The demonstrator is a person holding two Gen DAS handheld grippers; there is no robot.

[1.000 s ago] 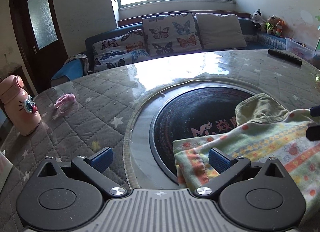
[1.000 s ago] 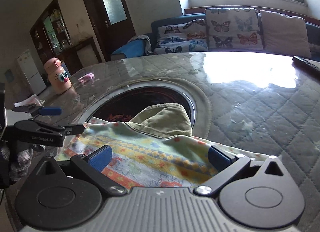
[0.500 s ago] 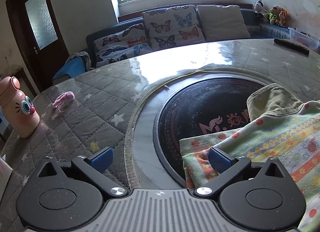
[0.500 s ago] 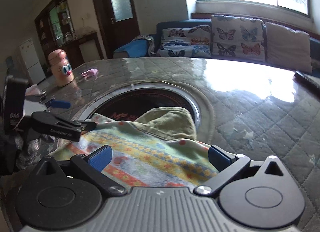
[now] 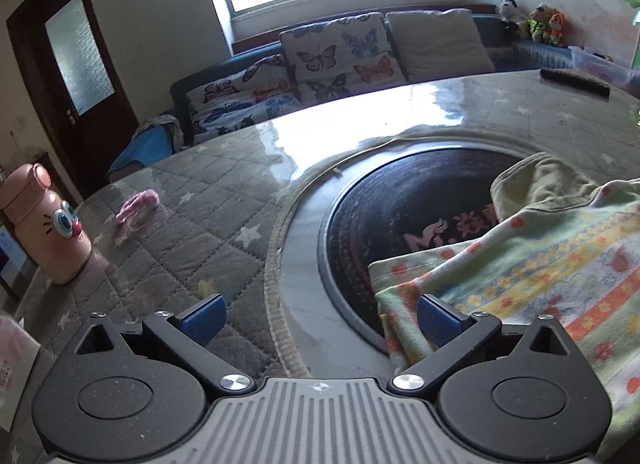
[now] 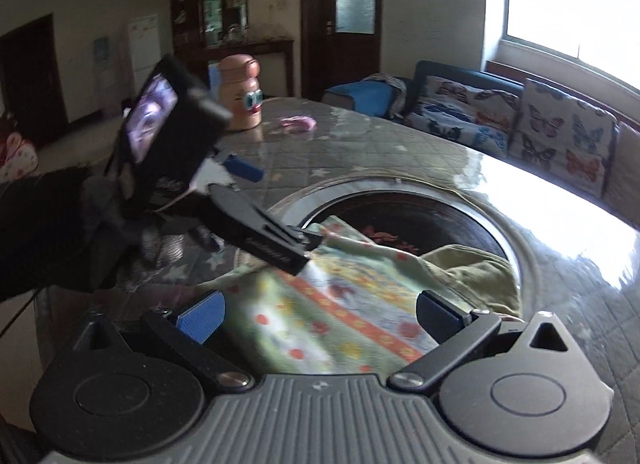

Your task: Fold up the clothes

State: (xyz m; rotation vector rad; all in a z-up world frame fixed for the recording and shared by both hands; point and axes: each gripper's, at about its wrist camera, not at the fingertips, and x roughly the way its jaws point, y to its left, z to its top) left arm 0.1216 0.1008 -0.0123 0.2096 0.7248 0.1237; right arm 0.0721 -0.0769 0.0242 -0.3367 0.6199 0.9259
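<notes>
Left wrist view: round counter [image 5: 168, 199] under a quilted, star-patterned cover, a dark circular inset [image 5: 404, 207] at its centre. Patterned cloth [image 5: 532, 264], pale green with orange and yellow bands, spread over the near right part of the counter, its corner lapping onto the inset. Olive-green garment [image 5: 536, 183] bunched at the cloth's far edge, partly on the inset. Sofa [image 5: 332, 55] with butterfly cushions behind the counter, beneath a bright window. Left gripper [image 5: 318, 318] low over the counter edge, blue pads [image 5: 202, 316] wide apart, nothing between them; right pad just over the cloth's corner. Pink cartoon-faced bottle [image 5: 48, 232] upright at far left. Small pink item [image 5: 138, 203] lying near it, type unclear. Dark remote [image 5: 574, 79] at the counter's far right edge.

Right wrist view: right gripper [image 6: 320, 314] spread open above the cloth [image 6: 340, 304], holding nothing. Left gripper [image 6: 276, 232] at left, gripped by a gloved hand [image 6: 56, 232], its lower finger tip at the cloth's far corner; whether touching, cannot tell. Olive garment [image 6: 476, 268] just right of the cloth, over the inset rim. Bottle [image 6: 240, 91] and pink item [image 6: 298, 123] far back on the counter.
</notes>
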